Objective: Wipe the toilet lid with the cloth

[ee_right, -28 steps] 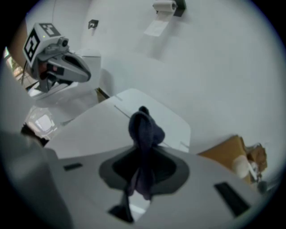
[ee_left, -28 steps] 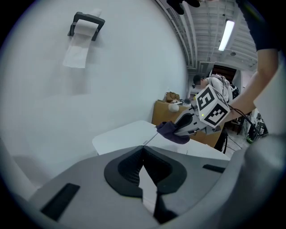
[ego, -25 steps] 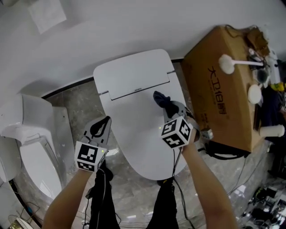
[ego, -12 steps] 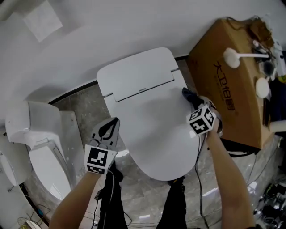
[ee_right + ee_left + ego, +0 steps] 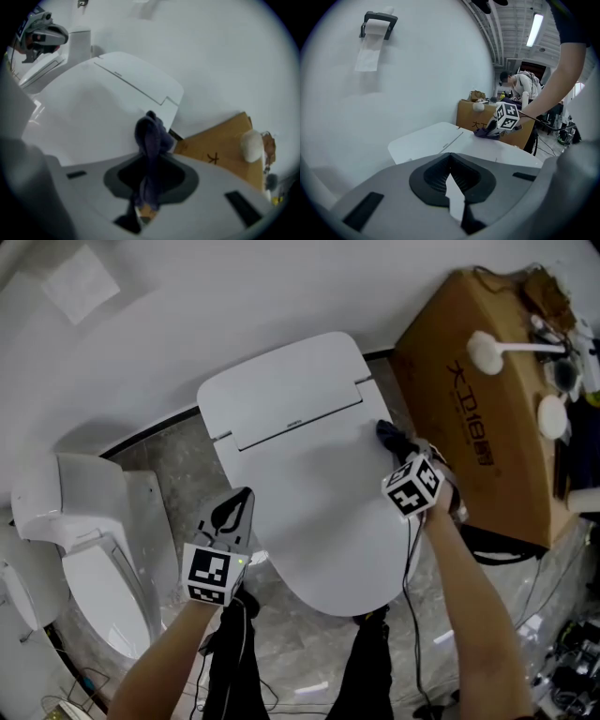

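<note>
The cloth (image 5: pixel 151 138), dark and bunched, is pinched in the jaws of the right gripper (image 5: pixel 143 210) and sticks out past their tips; only the right gripper view shows this bite. The head view places the cloth (image 5: pixel 390 436) on the toilet lid (image 5: pixel 314 521), at its right rear edge just before the hinge seam, with the right gripper (image 5: pixel 397 450) over it. From the side, the left gripper view shows the cloth (image 5: pixel 486 133) touching the lid (image 5: pixel 501 151), the cardboard box (image 5: pixel 468 115) just behind it. The left gripper (image 5: pixel 453 190) has its jaw tips together on nothing, and in the head view it (image 5: pixel 240 501) hangs beside the lid's left edge, above the floor (image 5: pixel 178 465).
</note>
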